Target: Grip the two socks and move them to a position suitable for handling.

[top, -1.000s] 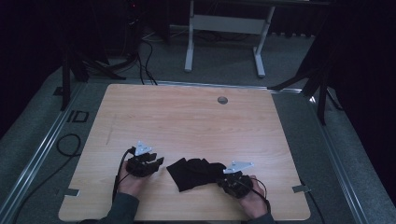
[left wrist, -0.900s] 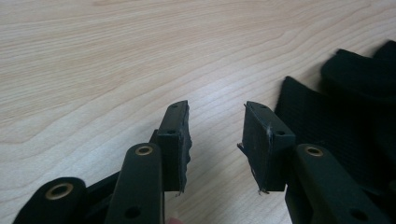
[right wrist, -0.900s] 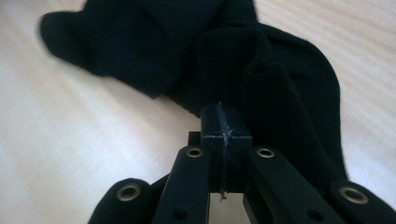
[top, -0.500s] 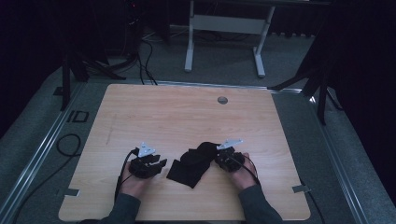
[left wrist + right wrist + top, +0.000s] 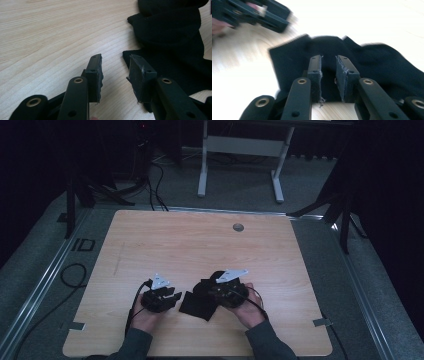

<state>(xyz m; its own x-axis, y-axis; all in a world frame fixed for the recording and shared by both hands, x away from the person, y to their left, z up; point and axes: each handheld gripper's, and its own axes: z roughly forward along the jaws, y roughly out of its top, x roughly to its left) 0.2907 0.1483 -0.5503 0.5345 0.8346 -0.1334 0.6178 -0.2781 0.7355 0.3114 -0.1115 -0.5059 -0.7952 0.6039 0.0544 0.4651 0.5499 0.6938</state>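
A black cloth (image 5: 199,301) is lying rumpled on the wooden bench (image 5: 200,245) near the middle of its near edge, between the person's two hands. The left gripper (image 5: 114,72) is sitting just beside the cloth's left corner, its jaws standing apart with bare wood showing in the gap. The right gripper (image 5: 329,68) is hovering over the cloth's right part, its jaws also parted and gripping nothing.

A light wooden tabletop (image 5: 200,250) stands on grey carpet floor (image 5: 380,285) in a dim room. Far behind it is a white metal stand (image 5: 240,155). At the far left, black cables (image 5: 155,180) lie on the floor.
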